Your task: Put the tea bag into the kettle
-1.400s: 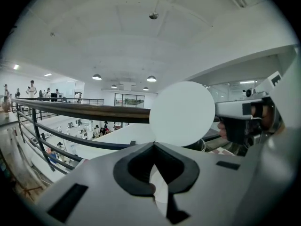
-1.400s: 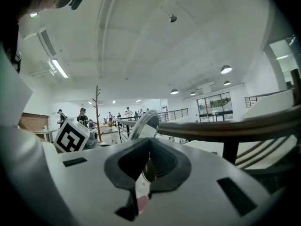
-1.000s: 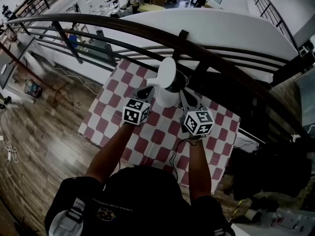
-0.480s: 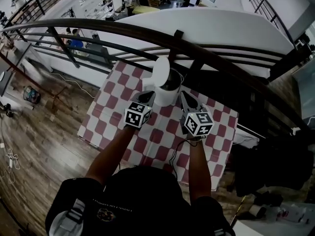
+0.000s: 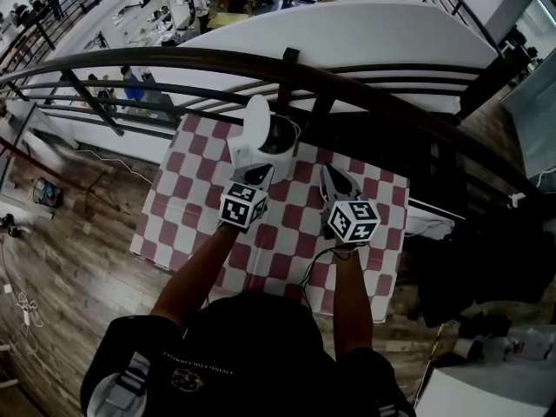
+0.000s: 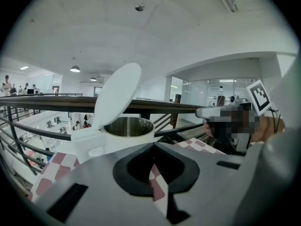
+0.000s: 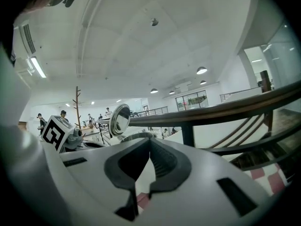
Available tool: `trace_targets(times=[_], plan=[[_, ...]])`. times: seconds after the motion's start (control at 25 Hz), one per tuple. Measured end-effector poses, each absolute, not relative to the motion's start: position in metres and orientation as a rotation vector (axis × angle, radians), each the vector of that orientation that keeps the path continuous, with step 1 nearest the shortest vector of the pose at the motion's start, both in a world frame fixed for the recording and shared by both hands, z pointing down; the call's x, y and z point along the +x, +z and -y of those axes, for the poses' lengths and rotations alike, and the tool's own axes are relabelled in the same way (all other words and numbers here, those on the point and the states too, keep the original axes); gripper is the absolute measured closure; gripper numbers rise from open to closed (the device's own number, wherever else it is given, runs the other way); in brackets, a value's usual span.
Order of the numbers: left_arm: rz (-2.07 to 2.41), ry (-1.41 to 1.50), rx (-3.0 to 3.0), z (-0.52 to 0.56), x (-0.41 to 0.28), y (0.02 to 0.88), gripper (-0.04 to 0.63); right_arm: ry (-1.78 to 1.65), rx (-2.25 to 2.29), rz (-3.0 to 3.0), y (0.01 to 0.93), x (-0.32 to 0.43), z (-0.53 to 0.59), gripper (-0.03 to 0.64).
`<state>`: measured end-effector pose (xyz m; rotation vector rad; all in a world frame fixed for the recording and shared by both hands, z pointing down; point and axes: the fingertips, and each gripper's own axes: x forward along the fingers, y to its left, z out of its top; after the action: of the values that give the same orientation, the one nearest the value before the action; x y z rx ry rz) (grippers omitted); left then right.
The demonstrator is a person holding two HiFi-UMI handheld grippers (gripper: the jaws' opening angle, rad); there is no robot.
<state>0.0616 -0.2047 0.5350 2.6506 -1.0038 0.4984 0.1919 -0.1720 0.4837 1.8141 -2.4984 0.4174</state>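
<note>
A white electric kettle (image 5: pixel 263 148) stands at the far side of the red-and-white checked table (image 5: pixel 187 224), its lid (image 5: pixel 255 120) hinged upright and its steel inside showing in the left gripper view (image 6: pixel 128 127). My left gripper (image 5: pixel 261 175) sits just in front of the kettle, shut with nothing between its jaws (image 6: pixel 153 146). The right gripper (image 5: pixel 334 175) is to the kettle's right, also shut and empty (image 7: pixel 150 139). Its view shows the kettle's lid (image 7: pixel 120 119) off to the left. No tea bag shows in any view.
A dark railing (image 5: pixel 391 89) runs right behind the table's far edge, with an open drop to a lower floor beyond. A black cable (image 5: pixel 311 272) trails over the cloth toward me. Dark bags or furniture (image 5: pixel 469 276) stand to the right of the table.
The head view has swung, so kettle and table now sit further left and up in the picture. Both grippers stay shut, at about the same spots by the kettle.
</note>
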Motion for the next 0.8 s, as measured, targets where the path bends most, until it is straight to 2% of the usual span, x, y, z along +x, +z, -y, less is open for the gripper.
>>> trace_targets(times=[0.36, 0.8], plan=[[0.898, 0.541, 2.689, 0.186, 0.1, 0.543, 0.592, 0.471, 1.987, 2.381, 0.494, 0.25, 0.137, 0.604], [0.844, 0.572, 2.705, 0.176, 0.12, 0.548, 0.592, 0.482, 2.033, 2.344, 0.498, 0.268, 0.121, 0.604]])
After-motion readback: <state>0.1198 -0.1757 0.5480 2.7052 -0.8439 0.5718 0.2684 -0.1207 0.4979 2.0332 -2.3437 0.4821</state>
